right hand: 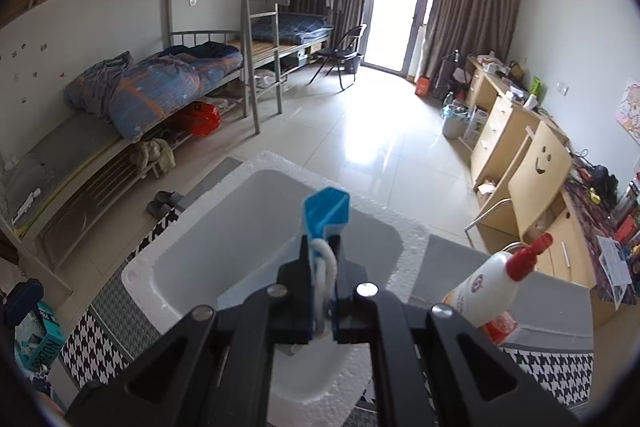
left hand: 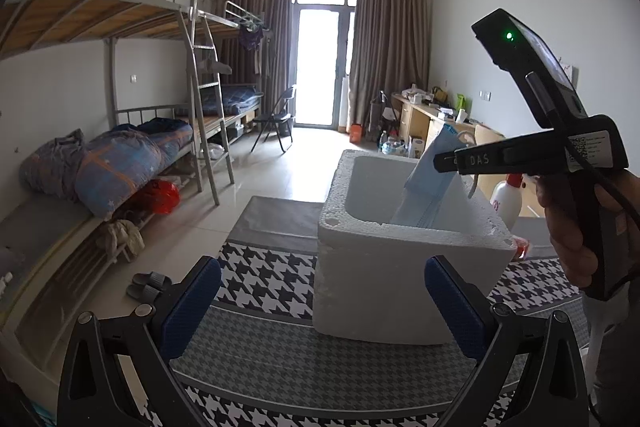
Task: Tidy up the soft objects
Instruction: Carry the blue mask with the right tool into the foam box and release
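A white foam box (left hand: 380,267) stands on a houndstooth cloth (left hand: 260,275). My right gripper (left hand: 440,161), held by a hand at the right edge, is shut on a stack of light blue face masks (left hand: 428,187) whose lower end hangs inside the box. In the right wrist view the masks (right hand: 326,213) and their white ear loops stick out between the closed fingers of the right gripper (right hand: 322,247), above the box's hollow (right hand: 240,227). My left gripper (left hand: 322,279) stands open just in front of the box, nothing between its blue pads.
A white pump bottle with a red top (right hand: 492,283) stands right of the box. A teal carton (right hand: 44,335) lies at the cloth's left edge. Bunk beds (left hand: 120,155) line the left wall; a wooden chair (right hand: 540,171) and desks line the right.
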A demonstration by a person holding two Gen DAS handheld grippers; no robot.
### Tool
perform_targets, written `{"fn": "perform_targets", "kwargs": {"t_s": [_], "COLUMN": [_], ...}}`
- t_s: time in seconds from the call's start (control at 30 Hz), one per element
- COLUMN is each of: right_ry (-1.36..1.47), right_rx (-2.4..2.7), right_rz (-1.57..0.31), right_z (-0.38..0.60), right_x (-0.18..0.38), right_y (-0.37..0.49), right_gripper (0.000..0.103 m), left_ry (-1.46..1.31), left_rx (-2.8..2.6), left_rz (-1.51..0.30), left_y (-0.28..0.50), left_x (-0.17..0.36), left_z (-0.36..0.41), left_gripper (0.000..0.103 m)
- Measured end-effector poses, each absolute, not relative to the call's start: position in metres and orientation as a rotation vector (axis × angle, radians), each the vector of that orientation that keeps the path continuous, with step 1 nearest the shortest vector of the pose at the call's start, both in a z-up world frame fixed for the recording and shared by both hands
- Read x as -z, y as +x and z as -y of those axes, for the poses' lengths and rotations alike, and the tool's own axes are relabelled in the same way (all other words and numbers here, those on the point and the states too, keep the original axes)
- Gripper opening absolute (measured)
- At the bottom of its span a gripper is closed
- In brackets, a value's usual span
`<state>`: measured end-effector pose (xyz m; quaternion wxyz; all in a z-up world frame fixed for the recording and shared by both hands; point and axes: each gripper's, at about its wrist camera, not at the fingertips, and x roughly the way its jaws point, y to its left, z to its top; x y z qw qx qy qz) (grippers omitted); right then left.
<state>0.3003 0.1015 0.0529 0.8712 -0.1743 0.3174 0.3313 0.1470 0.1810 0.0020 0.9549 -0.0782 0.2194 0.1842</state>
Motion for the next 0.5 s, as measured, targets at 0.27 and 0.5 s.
{"fn": "perform_targets", "kwargs": {"t_s": [0.27,0.5], "right_ry": [-0.396,-0.407], "right_rx": [-0.719,-0.754], "right_rz": [-0.702,-0.697], "right_z": [-0.109,-0.106], "right_x": [-0.041,-0.041], "right_y": [0.307,0.304], "right_gripper": [0.07,0.075], "left_ry": [-0.17,-0.174], "left_rx": [-0.393,-0.39], "left_rz": [-0.426,-0.439], "left_y": [0.143,0.145], "left_x": [-0.006,-0.004], "left_z": [-0.187,-0.189], "left_gripper": [0.102,0.102]}}
